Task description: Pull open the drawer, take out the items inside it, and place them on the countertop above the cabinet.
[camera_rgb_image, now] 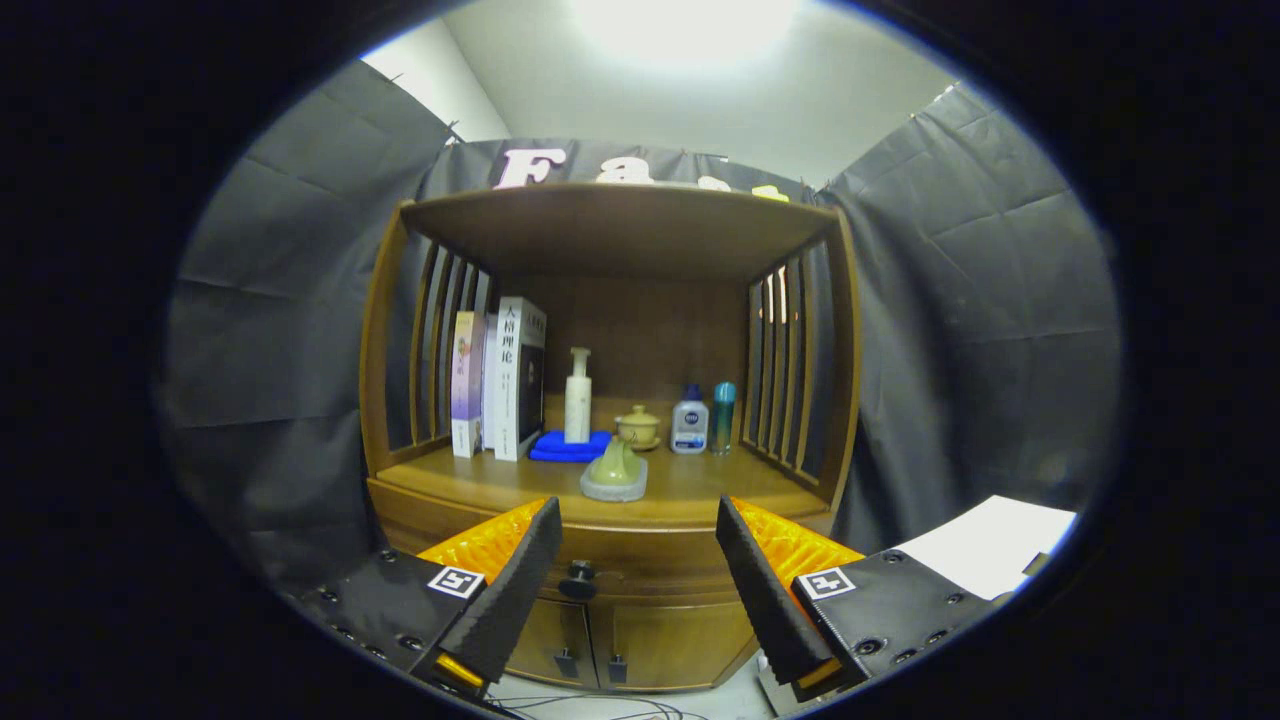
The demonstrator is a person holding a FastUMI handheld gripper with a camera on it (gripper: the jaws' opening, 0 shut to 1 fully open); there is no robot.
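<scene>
I am holding my orange-and-black two-finger gripper (638, 528) wide open, gripping nothing; the dark round drawer knob (578, 578) is sitting between my fingers. The brown wooden cabinet's drawer (640, 562) is sitting closed; the countertop (690, 485) beyond is carrying a pale green ornament (614, 472).

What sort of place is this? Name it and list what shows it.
Probably a mock household corner inside a recording booth: a wooden cabinet with books, a pump bottle and a lidded tea cup on its countertop, with black cloth hung around. The tongs are open before the drawer knob.
</scene>
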